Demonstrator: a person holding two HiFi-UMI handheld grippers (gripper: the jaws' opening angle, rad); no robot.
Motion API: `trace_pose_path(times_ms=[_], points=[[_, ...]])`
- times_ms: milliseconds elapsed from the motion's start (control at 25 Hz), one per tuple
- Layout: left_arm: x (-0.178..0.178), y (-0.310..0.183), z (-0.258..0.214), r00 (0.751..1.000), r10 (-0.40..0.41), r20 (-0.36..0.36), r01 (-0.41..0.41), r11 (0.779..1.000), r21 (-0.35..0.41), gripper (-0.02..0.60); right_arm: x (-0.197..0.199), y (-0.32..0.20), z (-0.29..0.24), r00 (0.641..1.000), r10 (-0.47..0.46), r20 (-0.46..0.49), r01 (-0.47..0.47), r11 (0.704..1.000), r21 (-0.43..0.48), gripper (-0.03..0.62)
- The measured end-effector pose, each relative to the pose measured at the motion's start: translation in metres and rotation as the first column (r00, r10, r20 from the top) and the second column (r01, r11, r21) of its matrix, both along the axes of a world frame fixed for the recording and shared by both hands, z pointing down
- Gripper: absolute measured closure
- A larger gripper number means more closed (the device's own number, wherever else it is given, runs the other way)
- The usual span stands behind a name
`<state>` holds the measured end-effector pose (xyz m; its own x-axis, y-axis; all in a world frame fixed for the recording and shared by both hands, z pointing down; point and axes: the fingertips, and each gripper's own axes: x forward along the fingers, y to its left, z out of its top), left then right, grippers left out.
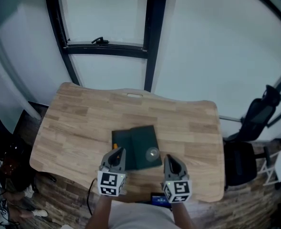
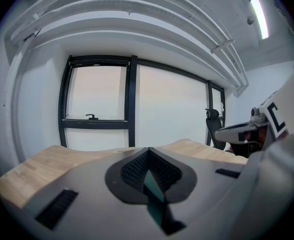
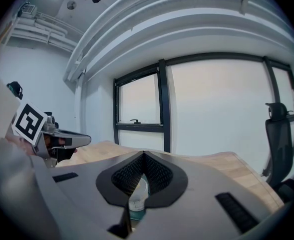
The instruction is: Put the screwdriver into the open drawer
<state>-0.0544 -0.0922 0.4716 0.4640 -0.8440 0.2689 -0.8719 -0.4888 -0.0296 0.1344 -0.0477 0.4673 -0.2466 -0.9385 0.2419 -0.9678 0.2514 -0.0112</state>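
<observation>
A dark green box (image 1: 139, 141), seen from above, lies in the middle of the wooden table (image 1: 73, 128). On its right part sits a small round clear thing (image 1: 152, 153). A small orange piece (image 1: 115, 146), perhaps the screwdriver's handle, shows at the box's left edge, just ahead of my left gripper (image 1: 117, 151). That gripper (image 2: 147, 150) is shut, with only a green sliver showing below its tips. My right gripper (image 1: 170, 159) hovers at the box's near right corner. Its jaws (image 3: 144, 155) meet at the tips with nothing held, and the round thing shows behind them. I cannot tell whether a drawer stands open.
A black window frame (image 1: 107, 47) stands behind the table's far edge. A black office chair (image 1: 257, 116) is at the right, off the table. Dark clutter lies on the floor at the left (image 1: 9, 159). Bare wood surrounds the box.
</observation>
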Motion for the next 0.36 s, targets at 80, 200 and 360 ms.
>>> trace_pose_path(times_ms=[80, 200, 360], points=[[-0.0018, -0.0004, 0.0018, 1.0, -0.006, 0.0, 0.006, 1.0, -0.006, 0.583, -0.0005, -0.0001, 0.0009, 1.0, -0.002, 0.0, 0.002, 1.0, -0.003, 0.597], [-0.0051, -0.0015, 0.0029, 1.0, -0.013, -0.002, 0.013, 1.0, -0.012, 0.583, -0.0021, -0.0003, 0.0014, 1.0, -0.004, 0.0, 0.004, 1.0, -0.002, 0.597], [-0.0062, -0.0009, 0.0061, 1.0, -0.015, -0.004, 0.015, 1.0, -0.027, 0.583, -0.0023, 0.0002, 0.004, 1.0, 0.0, 0.001, 0.0, 1.0, -0.007, 0.597]])
